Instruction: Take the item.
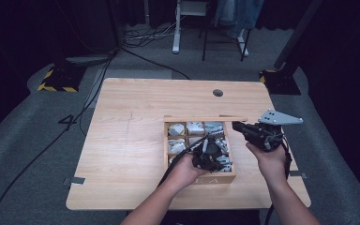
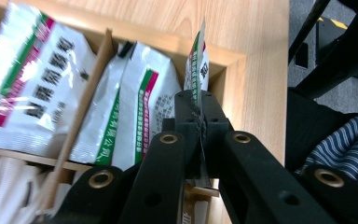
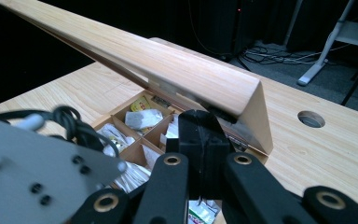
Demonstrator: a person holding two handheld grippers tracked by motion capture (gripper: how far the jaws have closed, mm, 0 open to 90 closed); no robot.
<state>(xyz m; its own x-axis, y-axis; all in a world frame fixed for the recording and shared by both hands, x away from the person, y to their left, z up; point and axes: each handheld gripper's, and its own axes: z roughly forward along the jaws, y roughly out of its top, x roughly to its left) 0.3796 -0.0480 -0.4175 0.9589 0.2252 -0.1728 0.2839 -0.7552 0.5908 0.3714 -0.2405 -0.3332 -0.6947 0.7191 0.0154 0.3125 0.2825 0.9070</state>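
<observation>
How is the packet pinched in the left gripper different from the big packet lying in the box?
The pinched packet stands upright on its thin edge, clamped by the left gripper. The big packet lies tilted with its printed face showing, and nothing grips it. Both are white with green and pink stripes.

left gripper (image 2: 199,109) clamped, right gripper (image 3: 204,128) closed

Wooden table (image 1: 131,140), round table hole (image 1: 218,93), floor cables (image 1: 150,35)

Packed sachets (image 2: 135,107) and upright lid (image 1: 205,119) around box (image 1: 214,178); bare table (image 1: 126,140) alongside
</observation>
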